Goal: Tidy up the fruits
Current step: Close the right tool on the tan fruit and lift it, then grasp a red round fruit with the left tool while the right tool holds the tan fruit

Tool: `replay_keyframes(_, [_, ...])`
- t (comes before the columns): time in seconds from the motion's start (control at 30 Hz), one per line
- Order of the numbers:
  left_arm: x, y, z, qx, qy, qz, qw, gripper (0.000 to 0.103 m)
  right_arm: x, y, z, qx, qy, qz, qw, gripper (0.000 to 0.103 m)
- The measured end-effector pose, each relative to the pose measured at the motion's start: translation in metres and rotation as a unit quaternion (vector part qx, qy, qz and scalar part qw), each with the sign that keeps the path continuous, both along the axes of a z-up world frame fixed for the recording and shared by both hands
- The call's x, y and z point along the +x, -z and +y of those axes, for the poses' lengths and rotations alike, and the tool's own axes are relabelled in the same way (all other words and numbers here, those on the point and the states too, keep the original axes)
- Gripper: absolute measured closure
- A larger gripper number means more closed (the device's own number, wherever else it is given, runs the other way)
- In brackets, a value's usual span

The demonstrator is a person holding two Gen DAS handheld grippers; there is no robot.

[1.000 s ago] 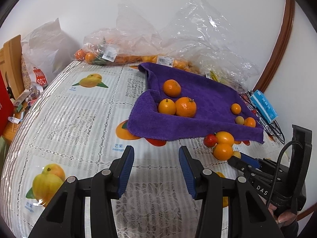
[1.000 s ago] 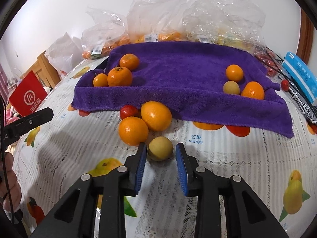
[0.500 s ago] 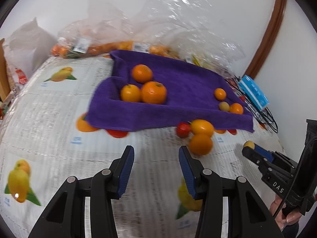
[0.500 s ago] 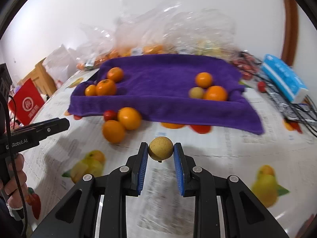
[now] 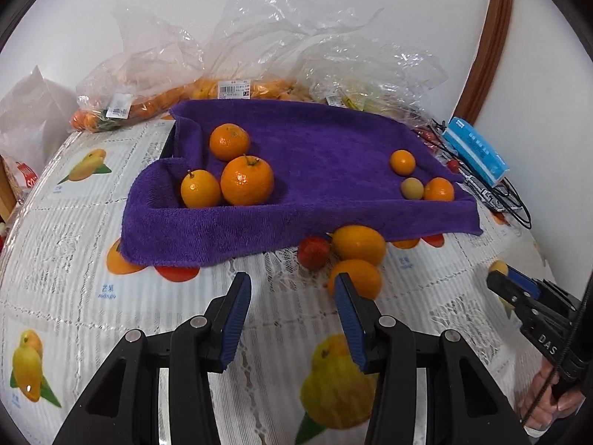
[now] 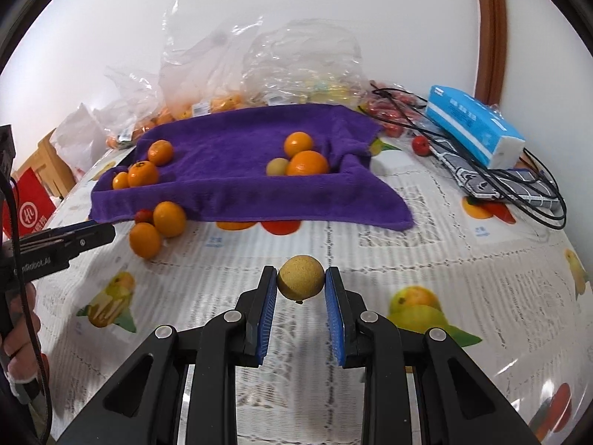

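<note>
From the left wrist camera, the purple towel (image 5: 315,170) already held two sorted groups: three oranges (image 5: 246,181) at its left end, and two small oranges with a tan fruit (image 5: 412,188) at its right end. Two more oranges (image 5: 357,244) and a small red fruit (image 5: 314,254) lay on the tablecloth (image 5: 74,244) just in front of the towel, not yet put away. The left gripper (image 5: 292,319) stood partly open and empty, pointed toward those loose fruits.

From the right wrist camera, the right gripper (image 6: 301,296) was clamped on a tan fruit (image 6: 301,282), held above the tablecloth and well short of the towel. It probably belonged with its match (image 6: 277,167) at the towel's right end. Roughly half the sorting looked done.
</note>
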State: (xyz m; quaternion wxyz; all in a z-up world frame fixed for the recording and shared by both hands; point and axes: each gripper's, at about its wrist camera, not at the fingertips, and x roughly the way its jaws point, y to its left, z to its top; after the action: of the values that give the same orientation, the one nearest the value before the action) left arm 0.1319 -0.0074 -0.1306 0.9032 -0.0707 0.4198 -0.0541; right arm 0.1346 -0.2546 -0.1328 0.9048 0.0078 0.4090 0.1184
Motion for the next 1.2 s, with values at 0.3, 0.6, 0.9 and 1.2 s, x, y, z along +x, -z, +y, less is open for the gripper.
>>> replay_keyframes(0.3, [0.015,0.012,-0.006,0.005,0.018,0.011,0.9998,0.062,0.003,0.007,-0.001,0.004,-0.003,0.003,1.0,0.077])
replay_keyframes(0.6, [0.026,0.019,-0.02,0.024,0.033,0.009,0.9991,0.062,0.01,0.016,0.004,0.011,-0.019,0.03,0.999,0.077])
replay_keyframes(0.9, [0.038,0.02,-0.035,0.058,0.029,0.01,0.9978,0.064,0.013,0.02,0.002,0.038,-0.025,0.044,0.998,0.077])
replay_keyframes(1.2, [0.036,0.019,-0.031,0.044,0.028,0.004,0.9986,0.079,0.014,0.02,0.0,0.045,-0.026,0.043,0.998,0.077])
